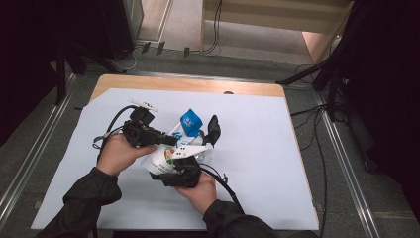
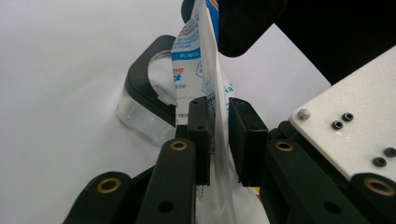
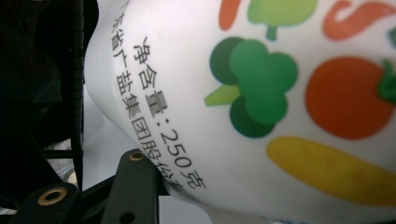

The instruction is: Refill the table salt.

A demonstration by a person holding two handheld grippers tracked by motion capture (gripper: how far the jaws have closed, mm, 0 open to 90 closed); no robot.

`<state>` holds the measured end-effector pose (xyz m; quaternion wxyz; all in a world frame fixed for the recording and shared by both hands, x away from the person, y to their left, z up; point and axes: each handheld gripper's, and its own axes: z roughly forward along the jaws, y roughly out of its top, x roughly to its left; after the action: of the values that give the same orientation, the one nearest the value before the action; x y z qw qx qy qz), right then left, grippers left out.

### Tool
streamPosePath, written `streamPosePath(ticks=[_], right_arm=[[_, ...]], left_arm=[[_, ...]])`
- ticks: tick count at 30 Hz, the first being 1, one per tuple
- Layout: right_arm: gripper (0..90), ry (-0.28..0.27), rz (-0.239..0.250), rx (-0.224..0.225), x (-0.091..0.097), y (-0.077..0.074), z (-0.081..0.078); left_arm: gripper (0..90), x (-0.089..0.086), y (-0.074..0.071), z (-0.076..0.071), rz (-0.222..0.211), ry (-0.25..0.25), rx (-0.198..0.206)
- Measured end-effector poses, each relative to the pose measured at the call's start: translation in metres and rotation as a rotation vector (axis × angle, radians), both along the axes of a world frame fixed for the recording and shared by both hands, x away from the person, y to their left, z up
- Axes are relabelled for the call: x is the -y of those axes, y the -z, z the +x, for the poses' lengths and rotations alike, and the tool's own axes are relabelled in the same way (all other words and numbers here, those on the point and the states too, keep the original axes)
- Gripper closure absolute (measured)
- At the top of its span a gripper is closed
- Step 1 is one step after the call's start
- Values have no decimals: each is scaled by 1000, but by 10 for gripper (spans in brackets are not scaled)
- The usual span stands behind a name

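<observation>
Pale sheet [image 1: 257,163] under both grippers, running well beyond right gripper [image 1: 184,154] on its outer side. Bare wooden table edge [image 1: 198,84] far ahead of left gripper [image 1: 172,141]. Clear container [image 2: 140,112] with black rim on sheet just past left gripper's jaws, to their left in left gripper view. Floor around table: metal rail [image 1: 346,163] well out past right gripper, cables [image 1: 317,148] between rail and table, black stand legs [image 1: 317,72] farther off. Wooden unit [image 1: 277,20] far beyond.
</observation>
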<state>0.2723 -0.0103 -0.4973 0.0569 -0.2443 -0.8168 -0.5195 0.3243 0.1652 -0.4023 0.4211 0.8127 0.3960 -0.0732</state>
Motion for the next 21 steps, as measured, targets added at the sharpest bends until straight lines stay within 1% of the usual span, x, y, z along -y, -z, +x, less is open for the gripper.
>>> streamPosePath(ticks=[2, 3, 7, 11, 14, 15, 18, 21], right_arm=[[596, 4, -3, 2, 0, -1, 1], [596, 5, -4, 5, 0, -1, 1], [595, 1, -3, -7, -1, 0, 1], [587, -2, 8, -28, 0, 0, 3], [557, 6, -16, 1, -2, -1, 2], [555, 7, -20, 6, -3, -1, 2], [594, 8, -19, -8, -2, -1, 2], [599, 4, -13, -16, -1, -2, 3]], left_arm=[[824, 0, 0, 0, 3, -7, 8], [841, 1, 0, -1, 12, -11, 12], [864, 1, 1, 0, 25, -17, 6], [864, 2, 1, 1, 9, -40, -8], [866, 3, 1, 2, 0, -43, -13], [865, 4, 1, 1, 6, -47, -7], [863, 4, 1, 1, 13, -50, -6], [855, 4, 1, 1, 10, -45, -7]])
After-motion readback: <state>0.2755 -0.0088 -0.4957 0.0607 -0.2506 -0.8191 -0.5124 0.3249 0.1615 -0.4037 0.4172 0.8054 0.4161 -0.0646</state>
